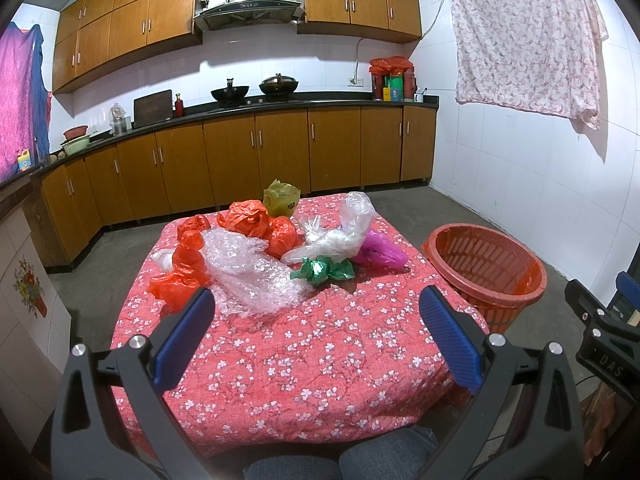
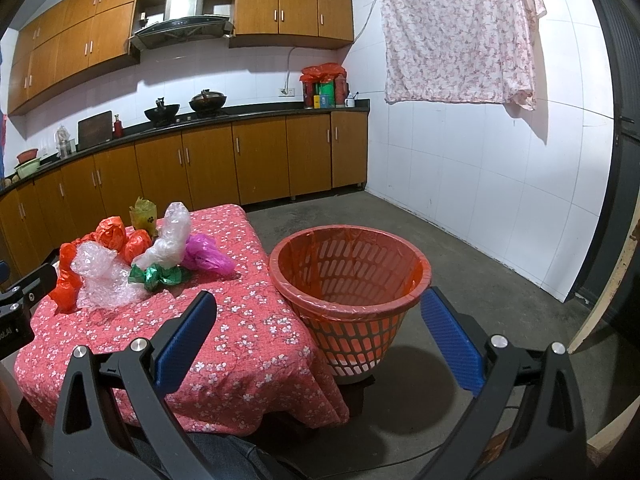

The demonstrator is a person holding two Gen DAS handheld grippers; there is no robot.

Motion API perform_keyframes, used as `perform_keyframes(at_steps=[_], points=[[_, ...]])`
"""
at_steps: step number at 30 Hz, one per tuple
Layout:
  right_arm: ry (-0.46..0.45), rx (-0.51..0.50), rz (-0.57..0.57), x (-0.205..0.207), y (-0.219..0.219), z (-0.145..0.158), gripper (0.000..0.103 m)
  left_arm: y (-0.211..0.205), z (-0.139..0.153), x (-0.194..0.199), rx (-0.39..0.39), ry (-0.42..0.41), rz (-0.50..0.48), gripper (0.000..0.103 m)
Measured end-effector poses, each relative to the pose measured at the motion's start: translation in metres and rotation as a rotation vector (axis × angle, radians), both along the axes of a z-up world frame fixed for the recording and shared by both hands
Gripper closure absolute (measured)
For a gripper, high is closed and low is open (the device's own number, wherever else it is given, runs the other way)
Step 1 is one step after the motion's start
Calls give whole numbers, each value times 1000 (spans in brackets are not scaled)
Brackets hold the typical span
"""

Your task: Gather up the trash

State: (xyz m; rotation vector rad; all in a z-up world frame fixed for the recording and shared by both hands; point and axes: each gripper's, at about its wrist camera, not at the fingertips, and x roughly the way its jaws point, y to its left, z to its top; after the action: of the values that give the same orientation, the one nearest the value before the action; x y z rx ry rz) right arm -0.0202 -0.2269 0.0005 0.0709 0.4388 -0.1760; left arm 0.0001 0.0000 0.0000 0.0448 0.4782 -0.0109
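Observation:
A pile of crumpled plastic trash lies at the far half of a low table with a red flowered cloth (image 1: 312,360): bubble wrap (image 1: 248,276), orange-red bags (image 1: 248,218), a clear bag (image 1: 340,236), a green wrapper (image 1: 320,270), a magenta bag (image 1: 380,252) and an olive bag (image 1: 282,198). The pile also shows in the right wrist view (image 2: 140,256). A red slotted basket (image 2: 348,280) lined with a red bag stands on the floor right of the table; it also shows in the left wrist view (image 1: 488,268). My left gripper (image 1: 316,300) is open and empty, short of the pile. My right gripper (image 2: 318,304) is open and empty, before the basket.
Wooden kitchen cabinets (image 1: 256,152) and a dark counter with woks run along the far wall. A flowered sheet (image 1: 528,36) hangs on the white tiled right wall. Bare concrete floor (image 2: 460,264) lies around the basket. The person's knees (image 1: 340,460) are at the table's near edge.

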Motion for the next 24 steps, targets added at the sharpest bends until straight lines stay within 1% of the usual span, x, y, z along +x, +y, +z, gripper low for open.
perform_keyframes(at_steps=[17, 20, 24], points=[[10, 8, 10, 3, -1, -2, 2, 3, 0, 1, 10, 7, 16, 4], [8, 10, 23, 11, 4, -1, 2, 14, -6, 5, 18, 13, 42, 4], [9, 7, 61, 25, 14, -1, 2, 36, -16, 17, 14, 42, 97, 4]])
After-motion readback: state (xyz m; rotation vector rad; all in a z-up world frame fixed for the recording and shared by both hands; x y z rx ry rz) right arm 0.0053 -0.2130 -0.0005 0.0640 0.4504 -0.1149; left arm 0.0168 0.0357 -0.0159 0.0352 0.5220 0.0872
